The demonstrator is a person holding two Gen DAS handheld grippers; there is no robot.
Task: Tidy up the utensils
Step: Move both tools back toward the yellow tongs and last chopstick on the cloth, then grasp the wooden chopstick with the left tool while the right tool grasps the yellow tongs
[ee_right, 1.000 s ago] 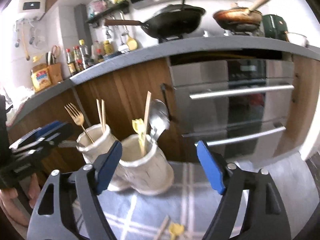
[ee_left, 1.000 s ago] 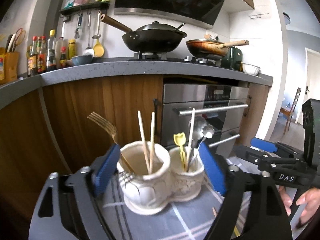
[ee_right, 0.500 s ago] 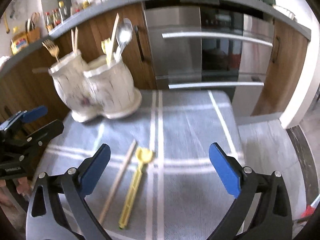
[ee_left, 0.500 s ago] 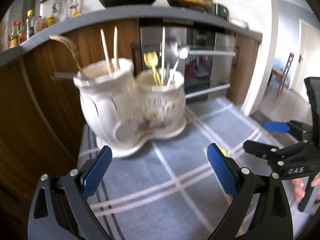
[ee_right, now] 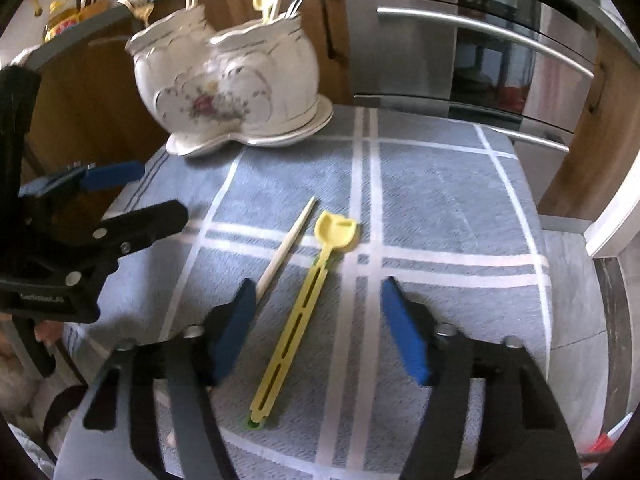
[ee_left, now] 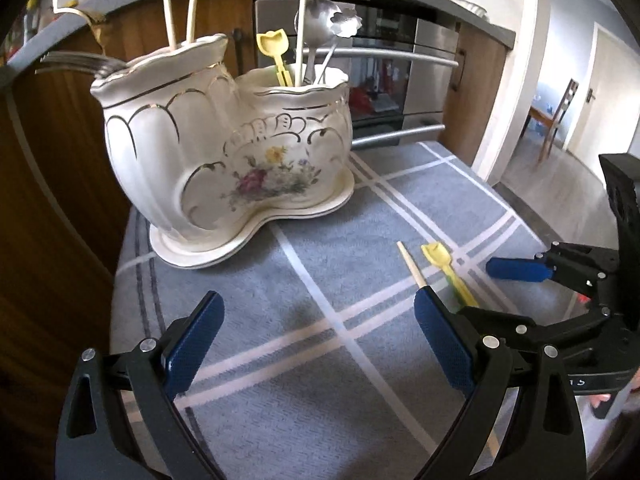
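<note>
We see our right gripper [ee_right: 318, 326], jaws just narrowed yet clear of the yellow plastic spoon [ee_right: 304, 304] lying between them on the grey checked cloth [ee_right: 440, 200] beside a chopstick [ee_right: 286, 246], while our left gripper [ee_left: 318, 344] gapes empty near the two-pot ceramic utensil holder [ee_left: 224, 148].

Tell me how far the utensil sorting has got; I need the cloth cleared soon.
Mostly done: chopsticks, forks, spoons and one yellow scoop stand in the ceramic holder. In hand: nothing yet; the right hand-held gripper, jaws just closing, straddles the yellow scoop on the cloth without touching it. Left: that scoop and the single chopstick. The left hand-held gripper is open, empty.
</note>
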